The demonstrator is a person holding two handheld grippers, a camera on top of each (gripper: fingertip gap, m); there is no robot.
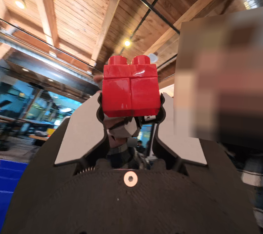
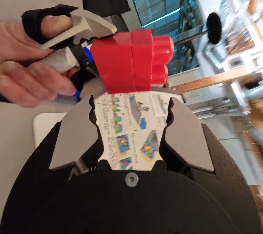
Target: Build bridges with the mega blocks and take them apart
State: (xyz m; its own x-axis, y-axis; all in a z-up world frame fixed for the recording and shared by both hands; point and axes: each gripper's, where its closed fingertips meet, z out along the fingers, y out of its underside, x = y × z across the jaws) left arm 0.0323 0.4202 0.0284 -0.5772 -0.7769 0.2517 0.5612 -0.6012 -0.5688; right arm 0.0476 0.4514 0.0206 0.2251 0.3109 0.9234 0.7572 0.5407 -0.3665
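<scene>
Left gripper [image 1: 131, 106] pinches a red block assembly [image 1: 130, 88], both pads pressed against the flanks of its 2 lower blocks; a third red block with 2 studs caps them, raised toward a wooden ceiling [image 1: 79, 13]. In the right wrist view, a hand [image 2: 28, 63] works that gripper at left, the red assembly [image 2: 128, 61] at centre. Right gripper [image 2: 131, 107] stands spread and bare just short of the assembly, above a printed instruction sheet [image 2: 128, 127].
</scene>
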